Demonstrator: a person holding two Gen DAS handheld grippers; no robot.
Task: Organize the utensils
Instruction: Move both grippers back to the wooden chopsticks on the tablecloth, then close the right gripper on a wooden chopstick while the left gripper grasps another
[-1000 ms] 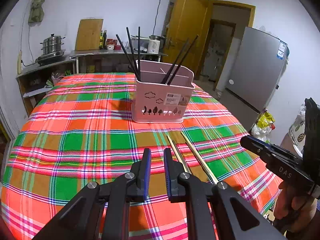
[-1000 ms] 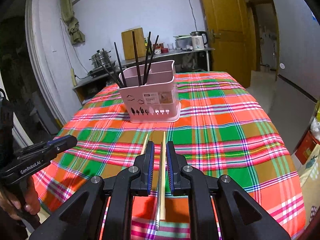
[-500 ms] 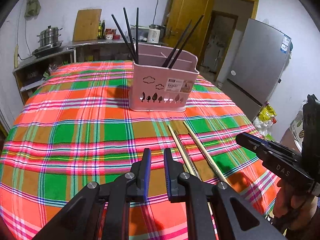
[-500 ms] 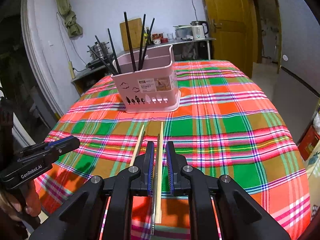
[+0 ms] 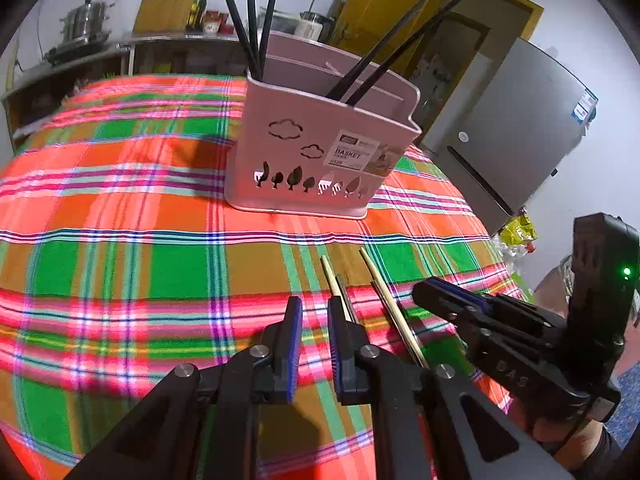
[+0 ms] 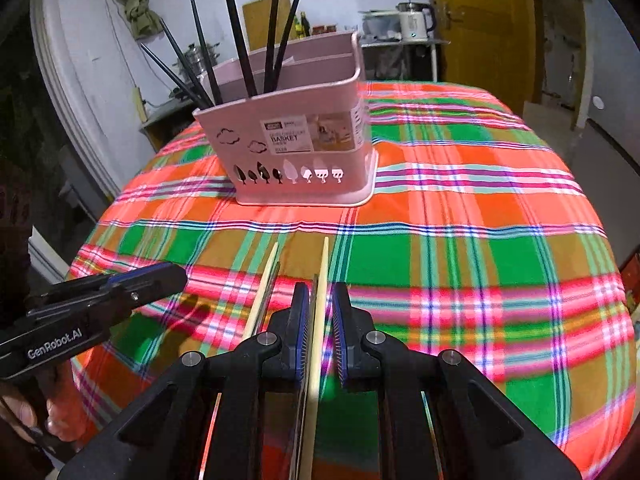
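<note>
A pink utensil basket (image 5: 316,152) (image 6: 296,148) stands on the plaid tablecloth and holds several black chopsticks (image 6: 244,48). Two pale wooden chopsticks lie on the cloth in front of it. My right gripper (image 6: 319,304) is low over the right chopstick (image 6: 323,276), which runs between its slightly parted fingers. The left chopstick (image 6: 266,280) lies just left of it. My left gripper (image 5: 311,316) is slightly open and empty, with the left chopstick (image 5: 332,280) by its right finger. The right gripper also shows in the left wrist view (image 5: 436,296).
The plaid tablecloth (image 5: 120,240) covers the whole table. A grey fridge (image 5: 516,136) stands right of the table, and a yellow door (image 6: 476,20) lies behind it. A counter with pots (image 5: 80,40) runs along the back wall.
Both grippers have moved forward and down toward the wooden chopsticks and the basket. The right gripper now straddles the right chopstick closer to the cloth.
</note>
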